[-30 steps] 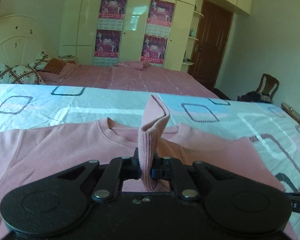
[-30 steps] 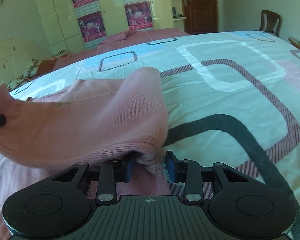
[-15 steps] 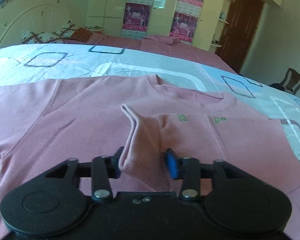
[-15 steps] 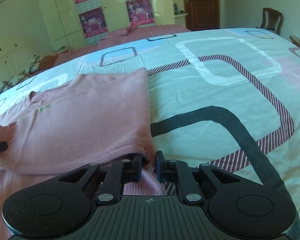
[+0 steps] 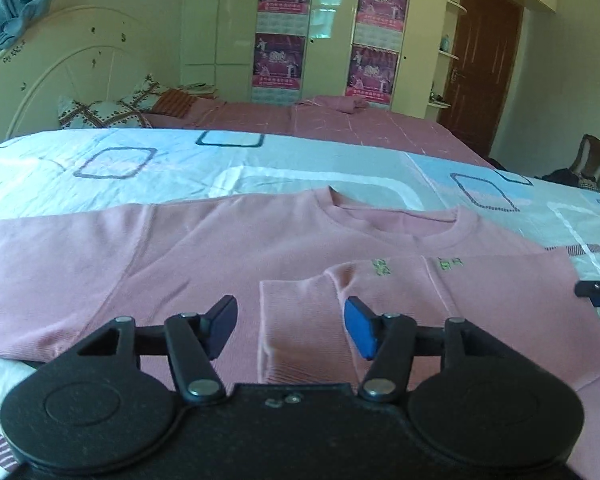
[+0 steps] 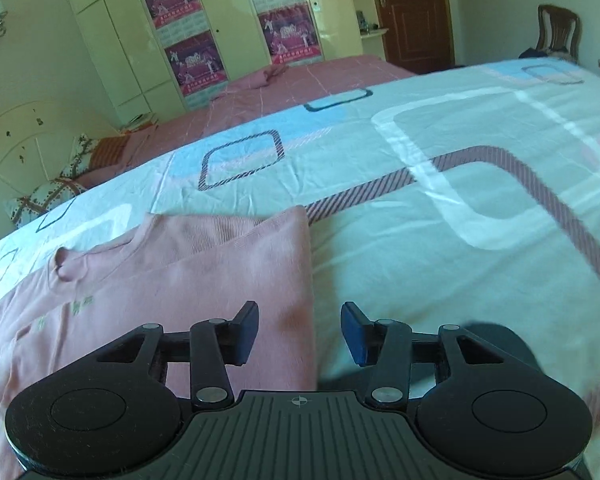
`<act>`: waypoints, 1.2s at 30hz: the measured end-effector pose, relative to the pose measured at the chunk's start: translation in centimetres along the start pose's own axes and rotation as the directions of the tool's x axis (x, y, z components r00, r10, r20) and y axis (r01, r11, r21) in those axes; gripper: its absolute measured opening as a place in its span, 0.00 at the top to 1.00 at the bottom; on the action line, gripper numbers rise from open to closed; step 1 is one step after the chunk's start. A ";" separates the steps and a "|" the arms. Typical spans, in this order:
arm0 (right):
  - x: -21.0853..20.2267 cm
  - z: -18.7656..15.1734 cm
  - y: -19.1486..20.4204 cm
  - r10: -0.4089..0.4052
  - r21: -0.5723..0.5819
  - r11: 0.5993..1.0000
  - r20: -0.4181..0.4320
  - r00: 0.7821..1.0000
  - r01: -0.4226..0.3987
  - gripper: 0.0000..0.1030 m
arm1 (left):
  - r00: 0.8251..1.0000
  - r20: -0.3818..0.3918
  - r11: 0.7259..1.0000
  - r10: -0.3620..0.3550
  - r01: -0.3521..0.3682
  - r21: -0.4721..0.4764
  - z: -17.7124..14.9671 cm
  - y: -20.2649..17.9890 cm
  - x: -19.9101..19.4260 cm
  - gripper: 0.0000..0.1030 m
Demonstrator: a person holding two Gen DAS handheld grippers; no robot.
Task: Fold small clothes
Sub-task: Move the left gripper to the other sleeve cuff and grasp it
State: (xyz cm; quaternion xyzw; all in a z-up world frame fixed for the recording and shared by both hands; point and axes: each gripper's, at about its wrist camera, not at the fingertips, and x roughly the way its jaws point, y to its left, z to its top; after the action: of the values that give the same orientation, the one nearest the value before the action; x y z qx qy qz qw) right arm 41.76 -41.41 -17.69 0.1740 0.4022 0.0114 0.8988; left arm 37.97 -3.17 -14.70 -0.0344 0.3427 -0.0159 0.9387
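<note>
The pink long-sleeved top [image 5: 228,248] lies flat, front up, on my bed's patterned sheet [image 6: 460,208], neckline toward the far side. One side is already folded in: its sleeve lies across the chest with the ribbed cuff [image 5: 300,332] pointing back at me, and the folded edge runs straight along the side nearest my right hand. The other sleeve is spread out flat.

I judge this top to be light, soft and limp. It will drape and sag from any pinch point, and the fine rib knit should grip the pads well rather than slip. Nothing fragile here. The best holds, I think, are the doubled seams: shoulder and hem on the unfolded side, or the thick cuff and neckband [image 5: 396,216], which give the pads more to bite than 1 thin layer.

My left gripper [image 5: 290,328] is released, its pads standing clear on either side of the cuff without pressing it. My right gripper [image 6: 300,332] is letting go too, jaws opening, with the folded edge of the top lying under the gap and nothing clamped.

The sheet is smooth, slightly creased cotton printed with rounded squares in blue, white and striped purple. Beyond it are a pink bedspread [image 5: 340,120], a curved cream headboard [image 5: 60,76] and glossy wardrobe doors [image 5: 228,20] bearing 4 posters.
</note>
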 end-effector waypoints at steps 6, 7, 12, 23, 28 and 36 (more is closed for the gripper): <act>4.1 2.5 -0.1 0.022 0.035 0.999 -0.022 1.000 -0.021 0.91 | 0.997 -0.062 0.997 0.034 -0.030 0.065 -1.6 -1.6 2.9 0.41; 4.3 2.7 -0.1 0.025 0.049 0.999 -0.025 0.999 -0.024 0.92 | 0.997 -0.062 0.997 0.047 -0.043 0.068 -1.8 -1.6 3.0 0.36; 4.0 2.3 -0.6 -0.095 -0.018 0.995 0.033 0.995 0.096 0.95 | 0.995 -0.081 0.997 0.050 -0.046 0.054 -1.4 -1.3 2.6 0.35; -2.6 -0.9 7.4 0.020 -0.217 0.976 0.111 0.994 0.005 0.57 | 0.994 -0.086 0.998 0.062 -0.064 -0.023 -0.4 3.3 -2.4 0.24; -3.3 -4.4 13.8 0.140 -0.265 0.956 0.033 0.990 -0.126 0.57 | 0.991 -0.105 0.988 0.084 -0.097 -0.123 -0.7 8.7 -4.8 0.23; -2.6 -8.5 23.4 0.211 -0.295 0.931 -0.039 0.977 -0.213 0.57 | 0.977 -0.119 0.942 0.177 -0.203 -0.268 -1.7 20.0 -8.2 0.23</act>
State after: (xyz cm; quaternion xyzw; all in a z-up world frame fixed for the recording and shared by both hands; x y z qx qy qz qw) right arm 36.58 -17.22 -13.50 0.0792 0.3779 0.1695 0.9068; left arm 30.71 17.17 -12.23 -0.1320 0.3867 0.1215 0.9046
